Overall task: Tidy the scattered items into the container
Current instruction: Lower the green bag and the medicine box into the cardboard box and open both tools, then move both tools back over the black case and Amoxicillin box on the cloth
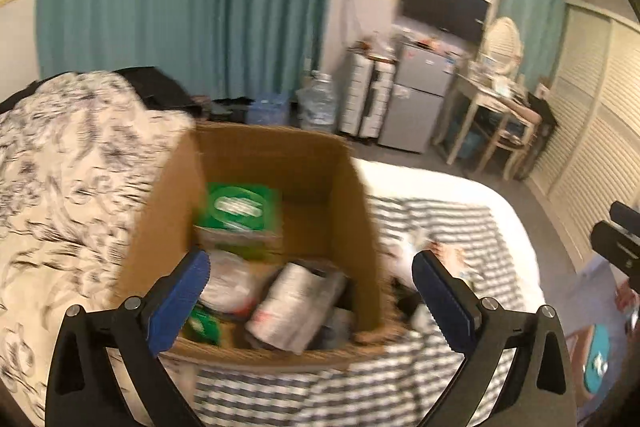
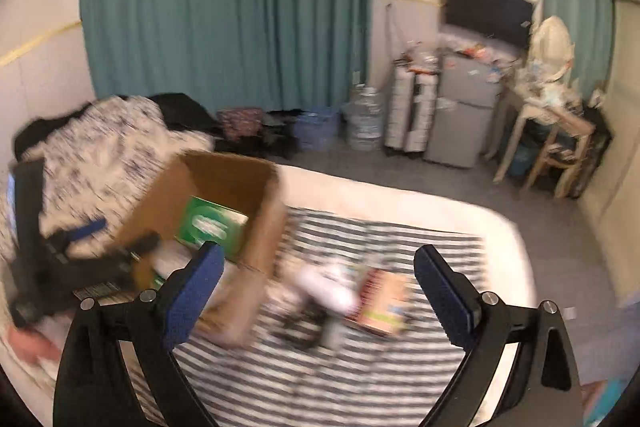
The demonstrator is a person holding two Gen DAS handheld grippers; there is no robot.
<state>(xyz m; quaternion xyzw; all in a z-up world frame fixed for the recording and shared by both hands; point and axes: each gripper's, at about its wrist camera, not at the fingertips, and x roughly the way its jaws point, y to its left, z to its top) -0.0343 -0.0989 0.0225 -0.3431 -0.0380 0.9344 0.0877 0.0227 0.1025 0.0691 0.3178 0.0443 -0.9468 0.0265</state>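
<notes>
An open cardboard box (image 1: 256,143) stands on the striped bedsheet (image 1: 440,227). Inside it lie a green carton (image 1: 240,211), a white bag (image 1: 228,283) and a silvery packet (image 1: 296,303). My left gripper (image 1: 310,263) hangs open over the box's near end, nothing between its blue pads. In the right wrist view the box (image 2: 228,167) is at the left, with the left gripper (image 2: 116,239) beside it. My right gripper (image 2: 319,255) is open and empty above loose items on the sheet: an orange carton (image 2: 384,303), a white item (image 2: 328,287) and a dark item (image 2: 304,323), all blurred.
A floral duvet (image 1: 68,167) with black clothes behind it is heaped left of the box. The white mattress edge (image 1: 500,199) curves round at the right. On the floor beyond stand a water bottle (image 1: 318,103), a grey fridge (image 1: 416,95), a table with a chair (image 1: 492,115), and louvred doors (image 1: 592,131).
</notes>
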